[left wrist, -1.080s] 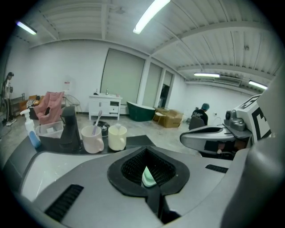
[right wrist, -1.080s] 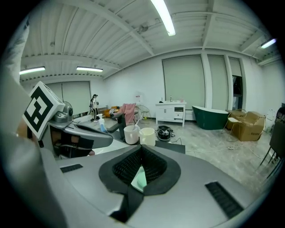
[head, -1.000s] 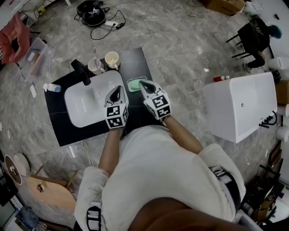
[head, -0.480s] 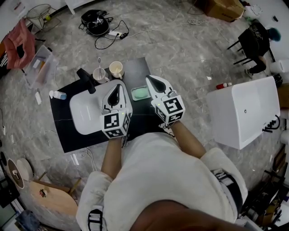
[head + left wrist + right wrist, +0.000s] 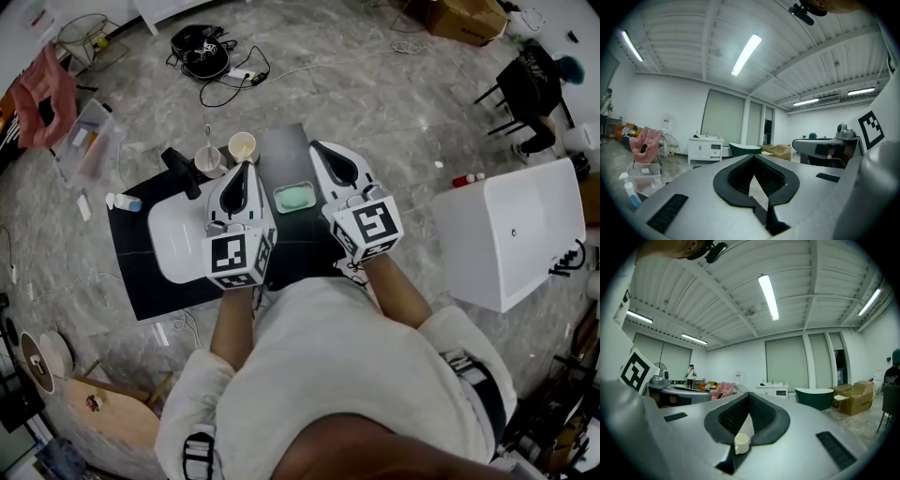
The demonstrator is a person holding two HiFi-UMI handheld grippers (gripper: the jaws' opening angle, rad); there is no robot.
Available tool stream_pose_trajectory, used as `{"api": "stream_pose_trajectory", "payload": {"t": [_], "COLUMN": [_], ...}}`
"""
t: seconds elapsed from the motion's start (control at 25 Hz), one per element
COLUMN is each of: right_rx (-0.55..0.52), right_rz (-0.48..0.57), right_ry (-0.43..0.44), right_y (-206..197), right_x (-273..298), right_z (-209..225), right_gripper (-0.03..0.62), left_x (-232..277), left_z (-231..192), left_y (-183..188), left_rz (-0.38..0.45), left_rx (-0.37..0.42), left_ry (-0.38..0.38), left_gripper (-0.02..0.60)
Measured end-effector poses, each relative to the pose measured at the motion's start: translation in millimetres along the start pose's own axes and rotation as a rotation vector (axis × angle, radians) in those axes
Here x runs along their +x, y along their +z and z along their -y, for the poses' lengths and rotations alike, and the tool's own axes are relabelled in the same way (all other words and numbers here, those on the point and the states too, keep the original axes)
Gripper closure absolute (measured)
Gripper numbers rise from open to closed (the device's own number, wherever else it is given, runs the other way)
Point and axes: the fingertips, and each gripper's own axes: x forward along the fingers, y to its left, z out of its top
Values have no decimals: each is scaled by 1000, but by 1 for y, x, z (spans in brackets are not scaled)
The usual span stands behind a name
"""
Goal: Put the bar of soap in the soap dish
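Both hand-held tools lift clear of the bench. The left gripper and the right gripper ride higher than a second ago, and the right one no longer hangs over the dish. Each has its jaws pressed together on nothing.

Between them, in open view again, the green bar of soap lies flat inside the soap dish. The dish sits toward the bench's right edge, just beside the white basin. The placing looks finished, and the hands appear to be backing away.

At the back edge stand a black faucet and two cups, and a small bottle lies at the left edge. None of them crowds the dish.

On the floor beyond lie a tangle of cables and a clear storage box. A white bathtub stands well apart on the right.
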Motion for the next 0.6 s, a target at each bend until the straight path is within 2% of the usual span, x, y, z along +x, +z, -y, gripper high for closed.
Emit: {"api": "stream_pose_trajectory", "payload": {"t": [0.16,0.48,0.6], "right_rx": [-33,-49,-50], "right_rz": [13,19,28], "right_ry": [-17,-36,-40], "right_y": [5,7,9], "right_x": [-2,-3,-5], "right_z": [3,11,14], "right_gripper": [600,600,600], "left_x": [0,-1,-2], "left_z": [6,10,8], "left_y": [13,12,13], "left_rz": [19,38,42], "left_rx": [27,73,67], "left_ry": [-1,8,17], "left_gripper": [565,565,565]}}
